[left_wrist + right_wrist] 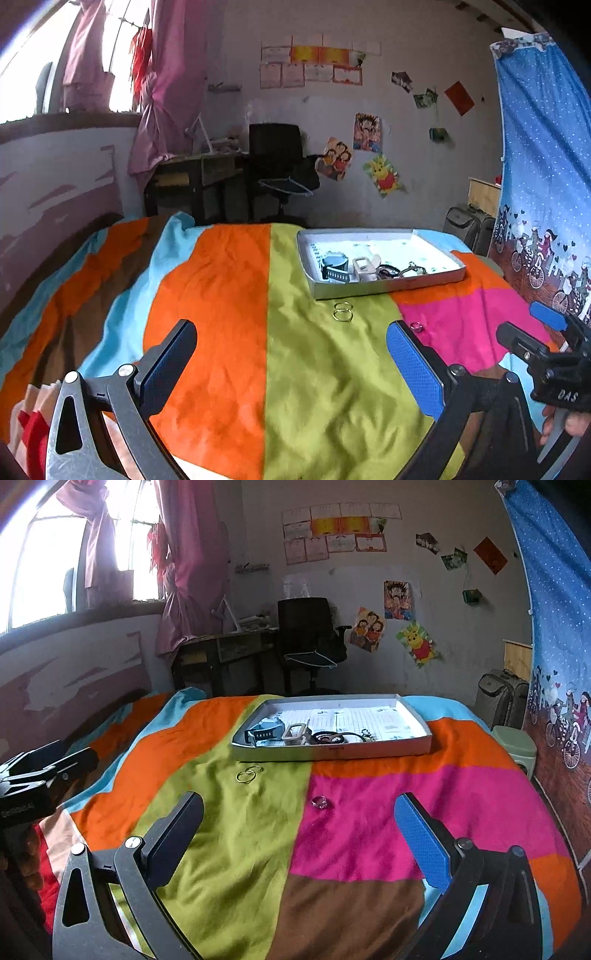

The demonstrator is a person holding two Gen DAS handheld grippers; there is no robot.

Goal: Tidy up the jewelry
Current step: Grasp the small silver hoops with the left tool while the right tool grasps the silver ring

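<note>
Right wrist view: right tongs [299, 834] gape empty over the bed [229, 849], lined up toward the pink ring [320, 802]; left tongs [291, 365] likewise open; gold rings [249, 774] lie near the tray [332, 752].

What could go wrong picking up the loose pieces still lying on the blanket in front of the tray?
1. The gold hoops lie flat and overlapping on soft, wrinkled blanket; the wide pads may pinch fabric or lift only one hoop.
2. The small ring sits on pink cloth and could be pressed into a fold or flicked away.
3. The tray rests on bedding, its near edge crowded with watches; nudging its wall could tip or shift it.
Both the left tool and right tool are open.
</note>
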